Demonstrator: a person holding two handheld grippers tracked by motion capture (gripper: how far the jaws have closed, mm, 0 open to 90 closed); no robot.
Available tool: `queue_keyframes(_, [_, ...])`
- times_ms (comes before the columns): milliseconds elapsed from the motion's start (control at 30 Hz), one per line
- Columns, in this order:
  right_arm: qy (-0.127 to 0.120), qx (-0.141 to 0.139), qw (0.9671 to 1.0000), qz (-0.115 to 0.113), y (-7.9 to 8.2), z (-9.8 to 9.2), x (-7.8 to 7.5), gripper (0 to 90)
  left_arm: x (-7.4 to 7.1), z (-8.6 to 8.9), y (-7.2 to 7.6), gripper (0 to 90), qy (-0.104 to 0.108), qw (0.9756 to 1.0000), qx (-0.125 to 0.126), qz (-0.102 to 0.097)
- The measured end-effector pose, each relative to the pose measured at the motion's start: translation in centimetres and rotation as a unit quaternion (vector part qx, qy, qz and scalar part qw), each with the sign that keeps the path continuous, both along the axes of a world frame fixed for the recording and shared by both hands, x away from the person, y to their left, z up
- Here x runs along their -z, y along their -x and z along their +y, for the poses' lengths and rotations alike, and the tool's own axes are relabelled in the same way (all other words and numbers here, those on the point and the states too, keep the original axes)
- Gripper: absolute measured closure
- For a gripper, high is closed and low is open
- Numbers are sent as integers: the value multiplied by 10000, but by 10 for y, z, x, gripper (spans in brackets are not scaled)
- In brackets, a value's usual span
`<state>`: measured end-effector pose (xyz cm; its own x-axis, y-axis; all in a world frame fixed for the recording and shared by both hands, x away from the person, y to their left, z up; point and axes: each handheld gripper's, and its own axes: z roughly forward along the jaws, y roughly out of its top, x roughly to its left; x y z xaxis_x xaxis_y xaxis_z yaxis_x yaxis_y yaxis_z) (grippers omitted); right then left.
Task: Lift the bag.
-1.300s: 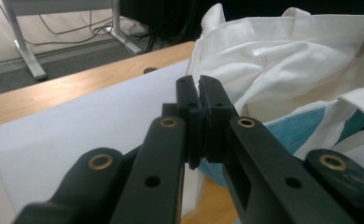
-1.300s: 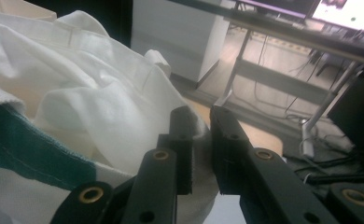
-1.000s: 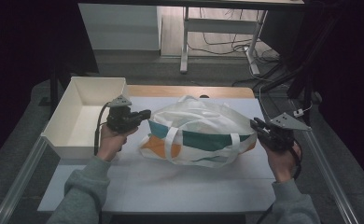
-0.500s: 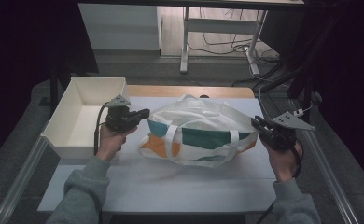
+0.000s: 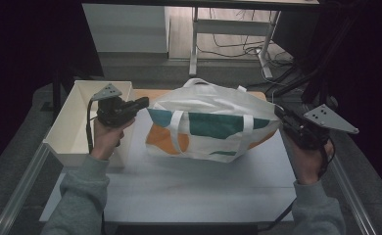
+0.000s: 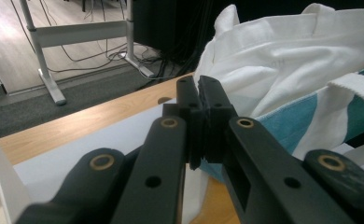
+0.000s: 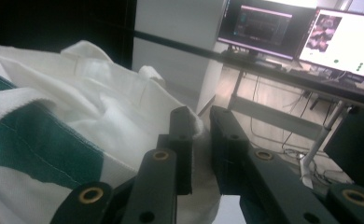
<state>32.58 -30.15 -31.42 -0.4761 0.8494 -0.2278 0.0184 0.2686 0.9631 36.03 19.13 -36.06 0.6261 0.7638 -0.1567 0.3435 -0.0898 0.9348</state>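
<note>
White canvas with teal and orange patches makes the tote bag [image 5: 212, 122], which sits in the middle of the high view, its bottom on the pale table [image 5: 179, 196] and its top stretched between the two claws. The left gripper [image 5: 142, 103], at the left of the frame, is clenched on the bag's left upper corner; in the left gripper view its jaws are pressed together with a thin fold of cloth between them. The right gripper [image 5: 280, 113], at the right of the frame, grasps the bag's right upper corner, and in the right gripper view the cloth bunches in the narrow gap between its jaws. An open white box [image 5: 76, 122] stands at the left, just beside the left hand.

I judge that the bag is being lifted by its corners. The risk is a slip: each claw holds only a small fold, so a sudden pull or uneven lifting could free one corner and let the bag sag or tip sideways. The left hand could also bump the box.
</note>
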Motion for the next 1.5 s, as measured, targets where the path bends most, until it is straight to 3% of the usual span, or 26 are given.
queue_keyframes(67, [26,11,10000,25,-3,2,1,794,4,-2,-4,877,-95,9999,-54,67])
queue_keyframes(300, [92,153,9985,518,-35,7,27,797,27,-10,-22,877,-337,9983,-204,434])
queue_keyframes(433, [148,277,9955,899,-59,6,48,797,40,-15,-32,876,-496,9965,-196,649])
queue_keyframes(567, [234,343,9922,1178,-73,5,70,798,48,-20,-36,876,-584,9954,-144,744])
queue_keyframes(733, [247,366,9894,1384,-79,1,85,798,50,-29,-35,875,-737,9942,-124,779])
queue_keyframes(1033, [293,395,9857,1613,-84,-2,101,798,66,-32,-41,874,-739,9910,-182,1098])
queue_keyframes(1267, [311,443,9814,1842,-90,-5,117,798,72,-37,-44,873,-815,9897,-135,1166])
queue_keyframes(1500, [330,420,9828,1770,-89,-4,114,796,71,-37,-43,870,-777,9904,-132,1133])
